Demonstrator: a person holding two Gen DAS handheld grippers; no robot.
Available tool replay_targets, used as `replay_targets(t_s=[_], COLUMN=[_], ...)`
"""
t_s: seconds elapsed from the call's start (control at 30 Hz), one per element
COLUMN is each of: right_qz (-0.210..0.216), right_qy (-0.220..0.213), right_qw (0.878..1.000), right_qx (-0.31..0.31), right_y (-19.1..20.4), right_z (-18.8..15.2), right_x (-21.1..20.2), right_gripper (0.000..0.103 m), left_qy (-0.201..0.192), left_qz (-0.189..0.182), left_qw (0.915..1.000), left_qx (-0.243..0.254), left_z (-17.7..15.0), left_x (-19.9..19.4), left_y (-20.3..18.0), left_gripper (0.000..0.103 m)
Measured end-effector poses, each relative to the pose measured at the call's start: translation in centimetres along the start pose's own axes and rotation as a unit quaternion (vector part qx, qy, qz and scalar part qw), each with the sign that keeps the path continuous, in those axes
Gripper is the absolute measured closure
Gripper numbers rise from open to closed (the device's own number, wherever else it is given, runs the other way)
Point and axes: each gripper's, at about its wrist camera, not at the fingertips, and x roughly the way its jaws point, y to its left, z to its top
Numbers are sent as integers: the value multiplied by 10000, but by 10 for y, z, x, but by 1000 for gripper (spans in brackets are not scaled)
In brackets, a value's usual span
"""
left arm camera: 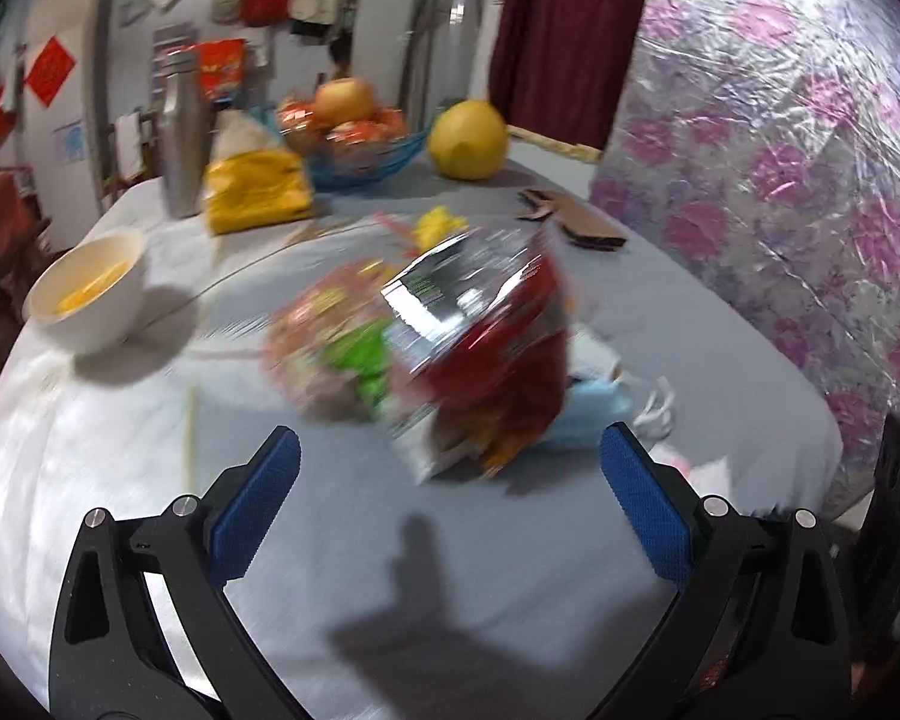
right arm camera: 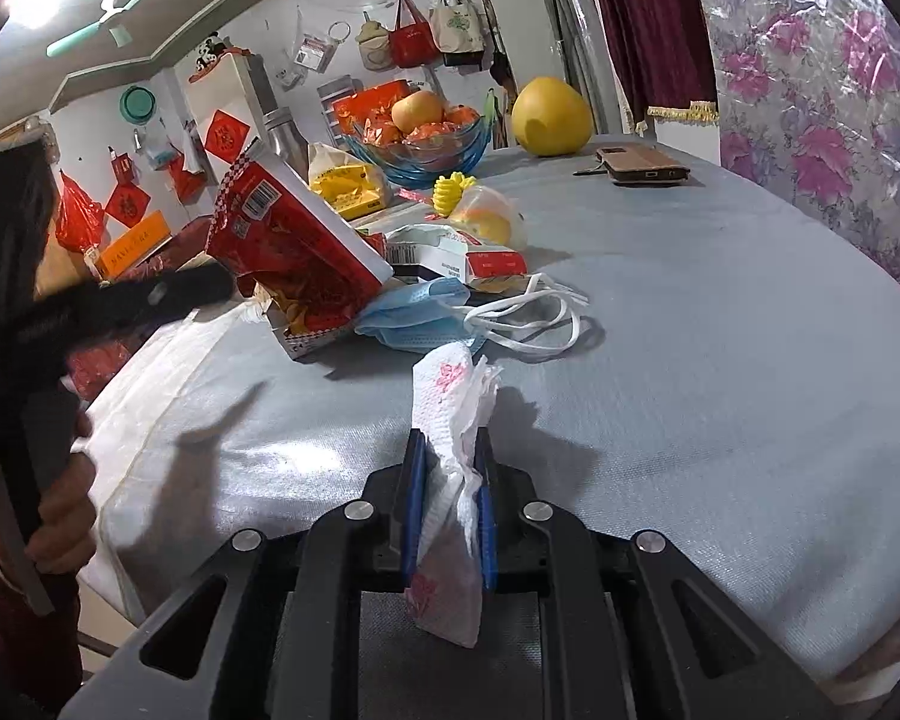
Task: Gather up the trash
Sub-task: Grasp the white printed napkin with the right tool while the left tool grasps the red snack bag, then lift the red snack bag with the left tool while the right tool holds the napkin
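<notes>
place: home dining room | cues: fruit bowl (right arm camera: 420, 150) on table (right arm camera: 720, 312), tote bags (right arm camera: 426, 30) hung on wall

we see matt woven tablecloth (right arm camera: 720, 330), glossy foil snack bag (right arm camera: 294, 240), soft embossed paper tissue (right arm camera: 450, 408), brushed metal bottle (left arm camera: 180, 138)

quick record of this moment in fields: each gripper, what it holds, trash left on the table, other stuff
right gripper: shut on the tissue, white with pink print
left gripper: open, nothing between the pads
trash on table: red snack bag propped upright, blue face mask beside it, white and red packet behind the mask
other items: fruit bowl, pomelo, phone case, white bowl, steel bottle
surface: grey table cover
</notes>
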Motion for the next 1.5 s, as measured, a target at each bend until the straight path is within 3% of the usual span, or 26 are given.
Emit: replay_targets(t_s=[0.1,0.27,0.47,0.57,0.7,0.83,1.0,1.13,1.27,1.43,1.5], right_qz=[79,147,258,251,231,197,179,210,229,267,313], right_qy=[-2,12,30,33,37,53,35,22,32,49,53], right_qw=[10000,9999,9995,9995,9996,9997,9998,9997,9997,9996,9994], right_qx=[58,85,171,172,171,157,107,104,117,124,153], right_y=[-3,-4,-7,-7,-6,-6,-4,-5,-6,-7,-8], right_z=[0,1,0,0,1,2,1,1,1,0,0], right_x=[0,0,1,1,1,1,0,0,0,0,1], right_gripper=[88,88,88,88,87,87,85,84,84,84,84], left_qy=[-94,72,172,90,84,39,91,76,120,302,402], left_qz=[13,209,644,1039,766,564,347,-103,-78,368,172], left_qw=[9999,9997,9978,9945,9969,9982,9991,9989,9960,9884,9831], left_qx=[56,-106,-67,-53,-147,-222,-243,-448,-887,-1442,-1780], left_z=[19,33,8,-5,-25,-36,-31,-24,-7,-3,-10], left_x=[16,44,25,0,-26,-27,-17,-9,8,28,25], left_y=[-15,-19,19,40,51,49,34,22,28,57,74], left_gripper=[7,7,7,7,7,7,7,7,7,7,7])
